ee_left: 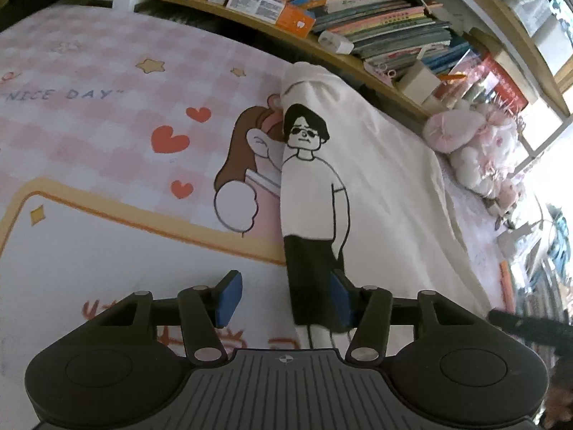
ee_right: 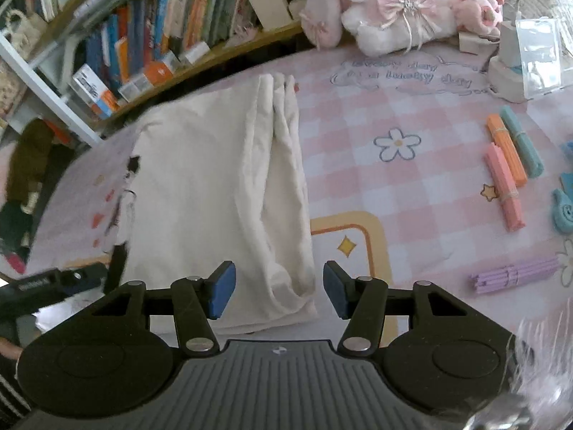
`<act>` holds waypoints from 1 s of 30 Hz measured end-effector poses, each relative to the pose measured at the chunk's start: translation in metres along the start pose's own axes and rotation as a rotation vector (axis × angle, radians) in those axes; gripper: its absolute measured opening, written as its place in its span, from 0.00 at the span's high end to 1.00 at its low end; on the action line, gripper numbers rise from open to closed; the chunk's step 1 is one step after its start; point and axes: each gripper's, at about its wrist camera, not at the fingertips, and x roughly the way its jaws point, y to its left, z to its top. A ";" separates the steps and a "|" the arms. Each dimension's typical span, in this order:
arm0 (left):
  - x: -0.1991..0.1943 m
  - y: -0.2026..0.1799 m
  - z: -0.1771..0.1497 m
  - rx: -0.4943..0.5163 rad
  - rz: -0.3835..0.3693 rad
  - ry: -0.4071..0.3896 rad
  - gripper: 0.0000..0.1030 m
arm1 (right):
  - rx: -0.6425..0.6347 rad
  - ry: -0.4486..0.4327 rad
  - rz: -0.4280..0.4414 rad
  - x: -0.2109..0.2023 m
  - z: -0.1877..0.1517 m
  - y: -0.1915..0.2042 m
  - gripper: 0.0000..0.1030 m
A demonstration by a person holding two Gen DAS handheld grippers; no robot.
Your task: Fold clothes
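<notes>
A cream T-shirt (ee_left: 386,193) with a cartoon man printed on it lies folded into a long strip on the pink checked bed sheet (ee_left: 107,125). My left gripper (ee_left: 284,297) hovers open over the near end of the shirt's left fold edge; its right pad (ee_left: 338,299) is above the black part of the print and its left pad is over bare sheet. In the right wrist view the same shirt (ee_right: 215,179) shows its plain side. My right gripper (ee_right: 279,294) stands open over the shirt's near right corner, with a gap on both sides of the cloth.
A low bookshelf (ee_left: 358,18) packed with books runs along the far side of the bed. Pink plush toys (ee_right: 394,10) lie by it. Bundles of coloured sticks (ee_right: 505,165) and a purple bundle (ee_right: 512,276) lie right of the shirt, a charger and clear box (ee_right: 530,57) beyond.
</notes>
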 end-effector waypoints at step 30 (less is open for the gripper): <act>-0.056 0.057 -0.020 -0.044 0.021 -0.015 0.97 | -0.162 0.251 0.082 0.025 -0.049 0.078 0.85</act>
